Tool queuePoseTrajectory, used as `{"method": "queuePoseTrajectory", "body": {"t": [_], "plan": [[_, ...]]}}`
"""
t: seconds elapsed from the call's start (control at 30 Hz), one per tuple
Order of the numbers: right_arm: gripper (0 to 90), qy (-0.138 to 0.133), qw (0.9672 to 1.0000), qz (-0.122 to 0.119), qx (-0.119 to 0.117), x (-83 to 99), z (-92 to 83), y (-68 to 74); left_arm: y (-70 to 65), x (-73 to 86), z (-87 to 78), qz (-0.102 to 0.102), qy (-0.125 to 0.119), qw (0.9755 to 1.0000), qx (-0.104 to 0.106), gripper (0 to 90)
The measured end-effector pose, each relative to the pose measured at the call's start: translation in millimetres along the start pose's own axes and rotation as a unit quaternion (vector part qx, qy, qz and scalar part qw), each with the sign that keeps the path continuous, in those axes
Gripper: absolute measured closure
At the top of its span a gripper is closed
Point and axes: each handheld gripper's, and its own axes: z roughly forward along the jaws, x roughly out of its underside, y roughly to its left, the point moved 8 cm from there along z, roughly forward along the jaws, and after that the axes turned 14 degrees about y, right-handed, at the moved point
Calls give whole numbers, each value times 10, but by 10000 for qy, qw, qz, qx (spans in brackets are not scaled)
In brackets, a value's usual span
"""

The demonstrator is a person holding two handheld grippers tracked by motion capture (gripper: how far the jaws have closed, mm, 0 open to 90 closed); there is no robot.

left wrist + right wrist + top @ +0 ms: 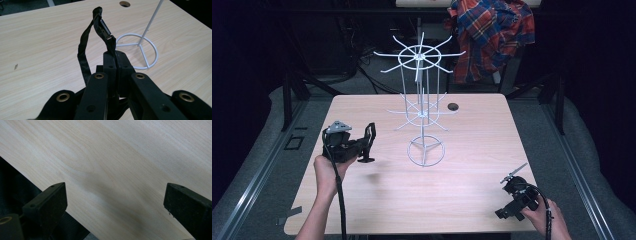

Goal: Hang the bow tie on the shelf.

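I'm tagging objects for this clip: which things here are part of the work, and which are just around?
In the job:
left gripper, shut on black strap
white wire rack
right gripper, open

Lying about:
plaid shirt
table

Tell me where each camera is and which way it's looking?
High view: sits above the person's side, looking forward and down on the table; both forearms show, with the left gripper and right gripper.
Left gripper view: rides the left gripper, looking along its shut fingers pinching a black strap, toward the white wire rack.
Right gripper view: rides the right gripper, looking down at bare table between its open fingers.
Shared: the high view and left gripper view both show the strap, the rack's ring base and the table's hole.
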Motion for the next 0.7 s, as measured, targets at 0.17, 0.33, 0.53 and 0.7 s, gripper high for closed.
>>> {"method": "queuePoseTrajectory", "body": {"t": [0.17, 0.33, 0.53, 0.7], "plan": [[45, 80, 10000, -33, -25, 21, -7, -6, -12, -72, 23, 24, -48, 10000, 32, 880], [45, 158, 9998, -80, 32, 34, -10, -28, 2, -138, 44, -32, -152, 9999, 44, 880], [46, 122, 9999, -104, 45, 12, -2, -26, 17, -202, 94, -12, -151, 9999, 67, 880], [46, 133, 9999, -86, -2, 22, -3, -24, 4, -269, 105, -19, -227, 9997, 107, 880]]}}
